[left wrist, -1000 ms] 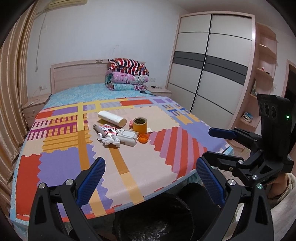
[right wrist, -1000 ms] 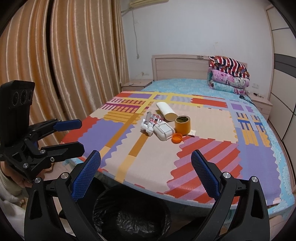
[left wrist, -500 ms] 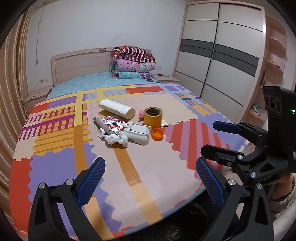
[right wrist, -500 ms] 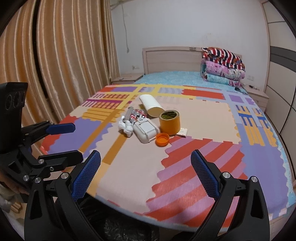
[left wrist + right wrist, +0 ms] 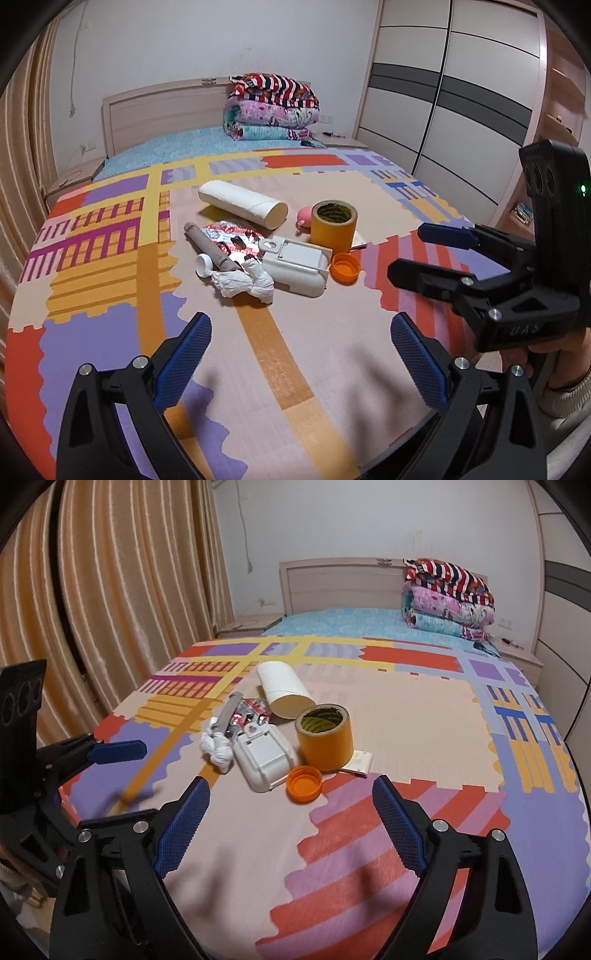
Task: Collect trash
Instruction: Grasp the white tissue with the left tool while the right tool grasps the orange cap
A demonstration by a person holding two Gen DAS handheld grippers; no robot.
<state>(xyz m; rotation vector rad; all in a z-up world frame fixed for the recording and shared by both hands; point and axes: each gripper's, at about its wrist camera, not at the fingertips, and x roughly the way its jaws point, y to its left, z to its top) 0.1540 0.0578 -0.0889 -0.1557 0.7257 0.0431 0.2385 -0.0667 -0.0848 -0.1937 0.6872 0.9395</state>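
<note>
Left gripper (image 5: 301, 354) & right gripper (image 5: 291, 821) are held w/ jaws spread, nothing gripped. Trash pile, incl. crumpled tissue (image 5: 243, 284) & orange cap (image 5: 304, 784), is seen mid-bed (image 5: 424, 709), ahead of both.

Both grippers are black with shiny silver screws. Their fingers (image 5: 184, 360) wear bumpy blue pads. A green light (image 5: 583, 189) glows. A cream sleeve (image 5: 567, 393) covers the wrist.

Left wrist view: low over the bed's foot end, facing the headboard (image 5: 162, 107) and wardrobe (image 5: 443, 96). Right wrist view: same end, further right, angled toward the curtains (image 5: 110, 590). Both look near and down on the shared litter pile around the tape roll (image 5: 334, 225) (image 5: 324, 736).
</note>
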